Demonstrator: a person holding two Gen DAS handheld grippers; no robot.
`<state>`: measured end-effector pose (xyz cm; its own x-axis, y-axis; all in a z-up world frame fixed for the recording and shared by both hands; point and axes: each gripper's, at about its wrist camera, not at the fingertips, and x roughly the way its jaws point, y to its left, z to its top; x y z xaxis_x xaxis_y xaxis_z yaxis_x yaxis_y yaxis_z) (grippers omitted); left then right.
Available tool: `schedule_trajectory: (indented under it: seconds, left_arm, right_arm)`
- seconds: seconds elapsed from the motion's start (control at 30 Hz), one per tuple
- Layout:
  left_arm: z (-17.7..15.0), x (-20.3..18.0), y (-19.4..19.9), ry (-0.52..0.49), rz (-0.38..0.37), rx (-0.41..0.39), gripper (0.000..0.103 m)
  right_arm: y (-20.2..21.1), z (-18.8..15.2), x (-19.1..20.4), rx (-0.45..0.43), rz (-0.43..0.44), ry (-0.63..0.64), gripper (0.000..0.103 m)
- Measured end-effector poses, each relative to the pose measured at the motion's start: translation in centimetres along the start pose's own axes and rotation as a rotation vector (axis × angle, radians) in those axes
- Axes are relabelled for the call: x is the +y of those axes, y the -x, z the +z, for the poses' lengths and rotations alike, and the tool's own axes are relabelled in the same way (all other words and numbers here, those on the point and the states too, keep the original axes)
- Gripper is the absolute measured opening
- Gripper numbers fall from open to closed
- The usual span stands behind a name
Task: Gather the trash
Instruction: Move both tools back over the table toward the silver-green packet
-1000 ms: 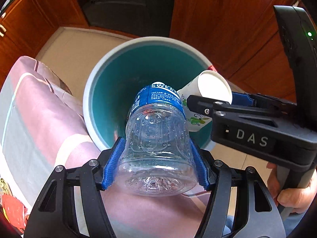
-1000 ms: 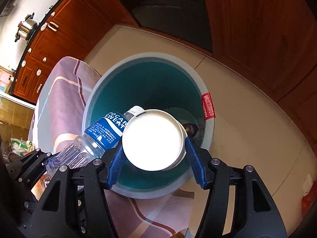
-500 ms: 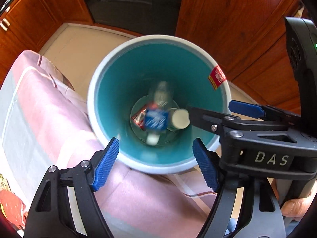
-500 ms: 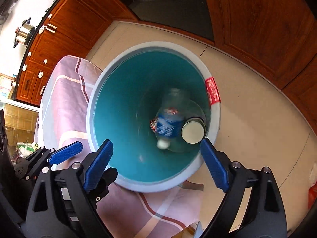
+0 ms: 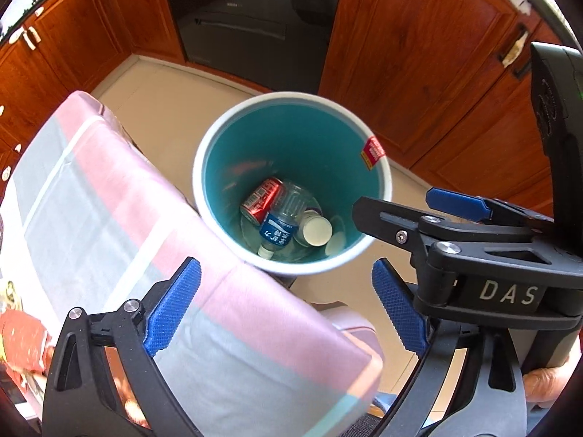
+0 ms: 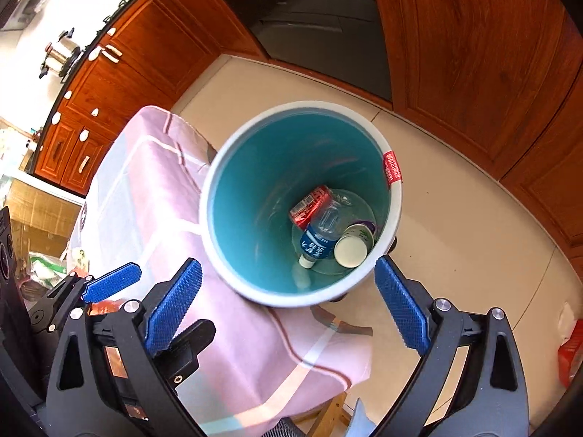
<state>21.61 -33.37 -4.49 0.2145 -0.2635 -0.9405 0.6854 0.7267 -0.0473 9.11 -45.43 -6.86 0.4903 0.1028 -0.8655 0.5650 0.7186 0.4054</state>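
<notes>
A round trash bin (image 5: 204, 167) with a white rim and teal inside stands on the floor beside a cloth-covered table; it also shows in the right wrist view (image 6: 218, 189). At its bottom lie a clear plastic bottle (image 5: 282, 224) with a blue label, a paper cup (image 5: 316, 228) and a red can (image 5: 263, 198). The same bottle (image 6: 320, 236), cup (image 6: 351, 247) and can (image 6: 309, 205) show in the right wrist view. My left gripper (image 5: 286, 307) is open and empty above the table edge. My right gripper (image 6: 288, 302) is open and empty above the bin's near rim.
A pink and grey striped cloth (image 5: 109, 218) covers the table at the left. Wooden cabinets (image 5: 419, 54) and a dark oven door (image 5: 247, 18) surround the beige tiled floor (image 6: 455, 225). Red wrappers (image 5: 22, 342) lie on the table at far left. A red bag (image 6: 572, 353) lies on the floor.
Both grippers opened and dropped the bottle and the paper cup into the bin. Both grippers have since pulled back and up from the bin.
</notes>
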Motion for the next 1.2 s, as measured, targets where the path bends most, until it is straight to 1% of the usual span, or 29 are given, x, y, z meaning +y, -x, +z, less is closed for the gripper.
schedule_trajectory:
  seconds: [0.17,0.33,0.53,0.57,0.7,0.77,0.97,1.1,1.2]
  left_arm:
    - [-1.9,0.5,3.0,0.021,-0.006,-0.05,0.097]
    - [-4.7,1.9,5.9,0.055,-0.003,-0.095,0.099]
    - [-8.8,5.1,8.8,0.106,0.021,-0.138,0.099]
    - [-9.6,5.8,9.3,0.115,0.031,-0.144,0.099]
    - [-12.8,9.5,10.9,0.164,0.078,-0.163,0.099]
    - [-15.0,11.7,11.5,0.198,0.103,-0.164,0.099]
    - [-21.4,19.6,12.3,0.313,0.172,-0.137,0.099]
    - [-24.4,23.9,12.3,0.367,0.18,-0.123,0.099]
    - [-25.5,25.7,11.6,0.357,0.175,-0.099,0.099]
  right_arm:
    - [2.3,-1.6,2.1,-0.023,0.01,0.03,0.092]
    - [4.2,-3.6,5.1,-0.031,0.022,0.085,0.092]
    - [4.8,-5.9,9.8,-0.016,0.049,0.17,0.092]
    - [4.8,-5.9,9.8,-0.016,0.049,0.17,0.092]
    - [4.1,-7.7,13.6,0.019,0.061,0.246,0.092]
    - [3.7,-8.7,15.5,0.036,0.069,0.282,0.092]
    - [1.8,-11.2,21.4,0.091,0.085,0.396,0.092]
    - [0.0,-12.6,24.4,0.13,0.086,0.443,0.092]
    - [-1.3,-13.6,26.3,0.159,0.083,0.469,0.092]
